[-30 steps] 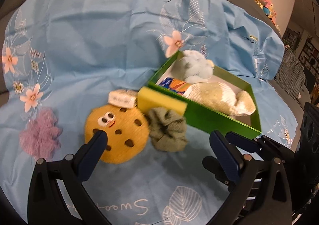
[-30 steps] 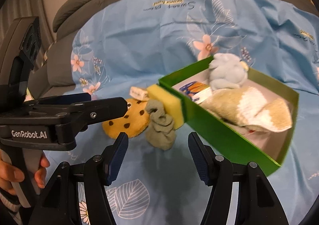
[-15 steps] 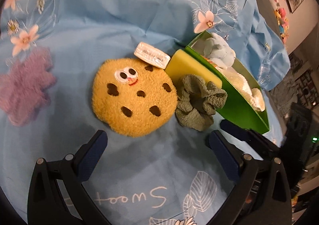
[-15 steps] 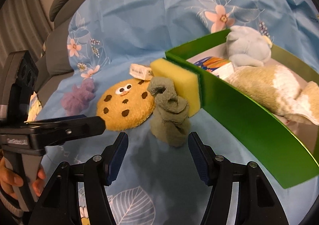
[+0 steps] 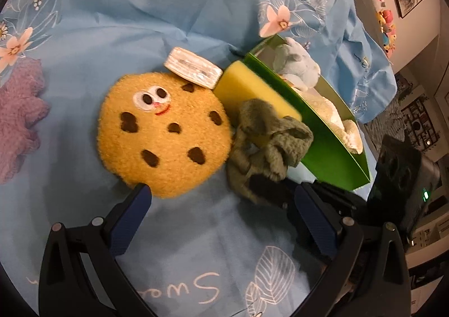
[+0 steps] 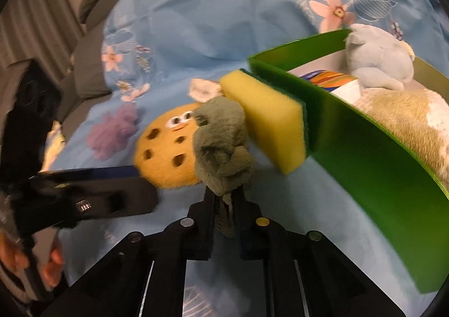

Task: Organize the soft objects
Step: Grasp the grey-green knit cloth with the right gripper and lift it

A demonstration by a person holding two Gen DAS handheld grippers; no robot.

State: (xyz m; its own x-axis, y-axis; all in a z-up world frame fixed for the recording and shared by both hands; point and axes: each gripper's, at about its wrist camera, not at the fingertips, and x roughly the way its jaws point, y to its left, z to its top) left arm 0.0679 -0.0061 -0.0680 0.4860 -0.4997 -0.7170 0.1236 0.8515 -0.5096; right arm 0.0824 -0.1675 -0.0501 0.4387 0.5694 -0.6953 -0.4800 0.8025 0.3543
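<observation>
The right gripper (image 6: 226, 199) has now squeezed shut on the green cloth (image 6: 221, 146), mid-frame, ready for the green box (image 6: 364, 154). The left gripper (image 5: 221, 221) stays wide open, holding nothing.

My left wrist camera is looking steeply down along my left gripper (image 5: 221, 213), sitting close over the cookie plush (image 5: 164, 131), with the blue cloth (image 5: 126, 11) filling most of its frame and the green box (image 5: 334, 148) lying off to its right. My right wrist camera is looking forward from lower and nearer, along my right gripper (image 6: 226, 202), facing the olive cloth (image 6: 221, 146) at very close range. Both views are sharing the olive cloth (image 5: 266, 146), the cookie plush (image 6: 165, 154), the yellow sponge (image 5: 252, 92), the purple plush (image 5: 16, 115) and the green box (image 6: 373, 160). The right view is also catching my left gripper (image 6: 92, 193) from the side.
</observation>
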